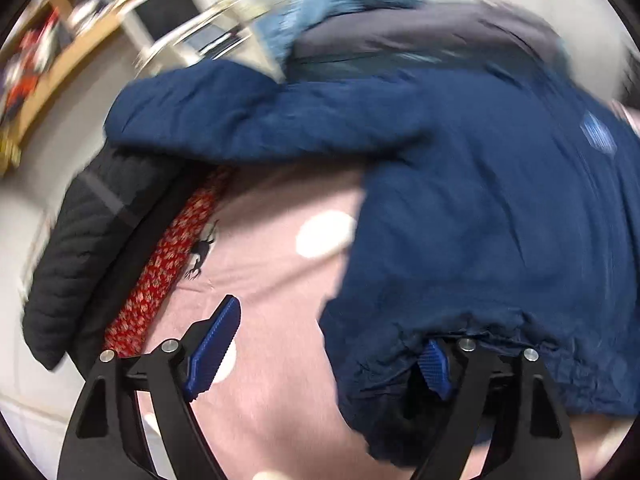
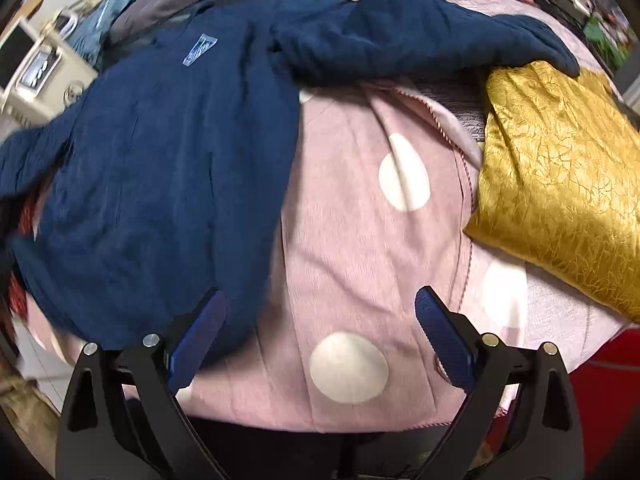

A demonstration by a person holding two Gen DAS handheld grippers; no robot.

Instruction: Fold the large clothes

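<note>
Roughly, by label:

Jacket [image 2: 160,152]: navy, spread on the pink dotted bed cover [image 2: 352,240], hem toward both grippers, collar at the far side; long axis runs away from the cameras.

Sleeves: one stretched across the far right, its cuff touching the gold cushion [image 2: 560,184]; the other reaches left, over a black coat [image 1: 80,248] and a red floral cloth [image 1: 168,264].

Left gripper [image 1: 328,356]: fingers spread wide, holding nothing — its right finger [image 1: 434,368] is tucked at or under the gathered hem [image 1: 480,328], its left finger over bare cover.

Right gripper [image 2: 320,340]: also wide and empty, hovering over the cover; its left finger [image 2: 200,336] sits just beside the jacket's near right corner.

Nearer arm: the left looks closer to a grip, already at the hem; the right would need a small shift toward its own left.

Open room: bare cover between jacket and cushion, enough to fold the body rightward, I judge.

Edges: near edge of the bed lies just below the right gripper — the cushion and the left-side clothes hem in the sleeves.

Blur: left view is smeared, so fine contact at the hem is uncertain.
</note>
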